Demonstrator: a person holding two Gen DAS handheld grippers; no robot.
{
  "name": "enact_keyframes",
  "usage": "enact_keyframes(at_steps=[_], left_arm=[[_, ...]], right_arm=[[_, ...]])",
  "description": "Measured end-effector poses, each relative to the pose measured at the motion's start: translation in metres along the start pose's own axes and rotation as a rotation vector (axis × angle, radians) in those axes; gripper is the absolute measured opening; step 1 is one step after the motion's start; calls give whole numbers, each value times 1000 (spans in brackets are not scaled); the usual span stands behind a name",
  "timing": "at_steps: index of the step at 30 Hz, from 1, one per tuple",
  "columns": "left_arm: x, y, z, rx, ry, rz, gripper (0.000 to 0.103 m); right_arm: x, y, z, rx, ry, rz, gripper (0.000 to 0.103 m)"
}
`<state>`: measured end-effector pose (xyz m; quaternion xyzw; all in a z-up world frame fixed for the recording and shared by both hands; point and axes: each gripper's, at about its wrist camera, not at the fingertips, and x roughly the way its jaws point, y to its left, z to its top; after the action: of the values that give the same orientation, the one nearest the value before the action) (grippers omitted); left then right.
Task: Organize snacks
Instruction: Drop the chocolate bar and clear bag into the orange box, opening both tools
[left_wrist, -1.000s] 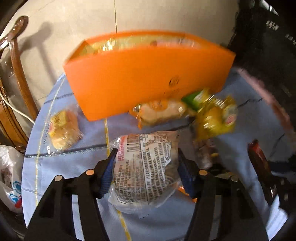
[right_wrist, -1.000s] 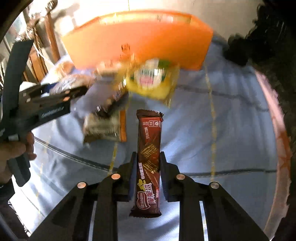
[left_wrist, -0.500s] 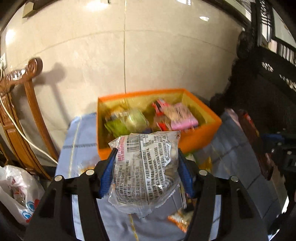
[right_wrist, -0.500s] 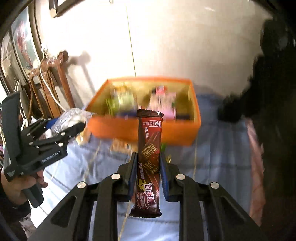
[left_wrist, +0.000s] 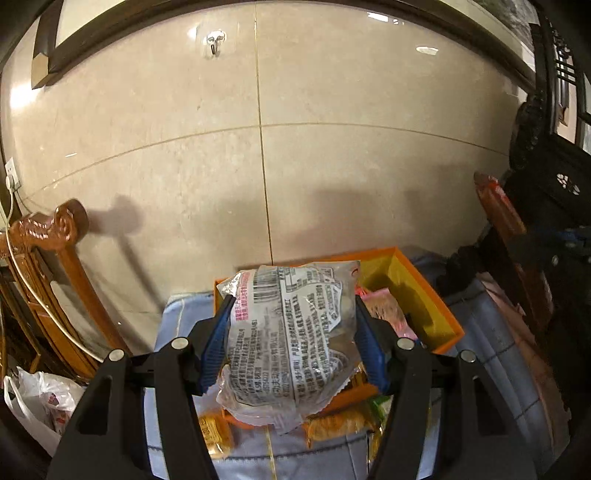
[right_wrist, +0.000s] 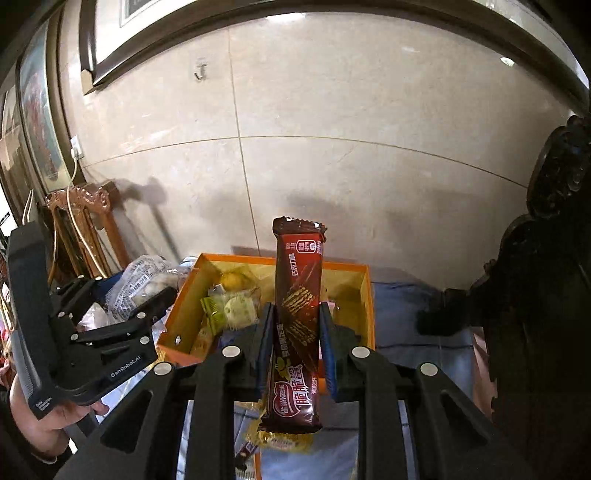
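Note:
My left gripper (left_wrist: 291, 325) is shut on a clear wrapped bun packet (left_wrist: 288, 339) with printed text, held above the table in front of the orange box (left_wrist: 439, 314). My right gripper (right_wrist: 297, 328) is shut on a brown chocolate wafer bar (right_wrist: 297, 302), held upright above the near side of the orange box (right_wrist: 365, 295). The box holds several snacks, green and yellow packets (right_wrist: 229, 306) among them. The left gripper with its packet (right_wrist: 136, 284) shows at the left of the right wrist view, left of the box.
Loose snack packets (left_wrist: 332, 424) lie on the blue-grey tablecloth (left_wrist: 498, 369) in front of the box. A wooden chair (left_wrist: 48, 266) stands at the left, dark carved furniture (right_wrist: 546, 295) at the right, a tiled wall behind. A white plastic bag (left_wrist: 33, 402) hangs low left.
Both grippers have risen and tilted up with their snacks held. The orange box now sits lower and farther in both views, and the wall fills the upper part.

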<state>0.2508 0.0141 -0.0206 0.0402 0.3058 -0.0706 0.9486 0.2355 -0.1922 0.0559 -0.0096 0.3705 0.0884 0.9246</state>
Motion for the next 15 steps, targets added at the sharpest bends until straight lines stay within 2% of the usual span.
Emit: enact_keyframes(at_steps=[12,13,14,15], left_arm=[[32,-1,8,0,26,42,62],[36,0,9,-4,25,50,67],[40,1,10,-9,26,51,77],[45,3,12,-26,24,60,82]], right_arm=[[37,-13,10,30,31,-7,23],[40,-13,12,31,34,-5,23],[45,-12,14,28,39,-3,23],[49,-11,15,23,42,-1,24]])
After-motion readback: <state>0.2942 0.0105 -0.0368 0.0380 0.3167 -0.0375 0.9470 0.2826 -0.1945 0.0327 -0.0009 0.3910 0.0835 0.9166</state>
